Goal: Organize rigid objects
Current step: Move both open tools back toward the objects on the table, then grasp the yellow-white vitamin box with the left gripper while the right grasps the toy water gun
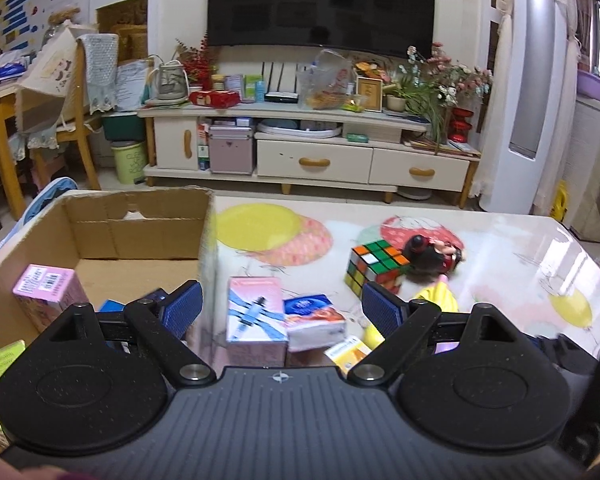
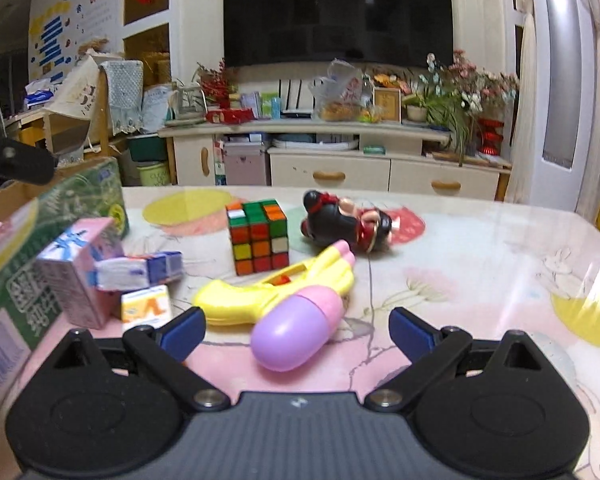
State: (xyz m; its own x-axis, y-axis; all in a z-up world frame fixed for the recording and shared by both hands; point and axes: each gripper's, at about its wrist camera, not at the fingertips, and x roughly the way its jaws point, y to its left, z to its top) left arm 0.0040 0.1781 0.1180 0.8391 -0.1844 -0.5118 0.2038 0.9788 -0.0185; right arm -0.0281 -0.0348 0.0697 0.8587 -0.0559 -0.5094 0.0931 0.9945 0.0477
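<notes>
My left gripper (image 1: 281, 310) is open above the right wall of a cardboard box (image 1: 140, 236), with a pink carton (image 1: 254, 314) and a tissue pack (image 1: 314, 322) between its fingers, lower down on the table. Inside the box lies a pink box (image 1: 48, 290). My right gripper (image 2: 296, 330) is open just behind a purple-pink capsule toy (image 2: 296, 330) and a yellow toy (image 2: 276, 290). A Rubik's cube (image 2: 258, 236) and a black-and-red doll (image 2: 346, 220) lie farther back. A pink carton (image 2: 80, 268), tissue pack (image 2: 140, 270) and small orange-white box (image 2: 146, 306) sit left.
A large green box (image 2: 60, 248) leans at the left edge of the right wrist view. The patterned table top (image 2: 480, 280) extends to the right. Beyond the table stand a TV cabinet (image 1: 312, 148) and a wooden chair (image 1: 64, 120).
</notes>
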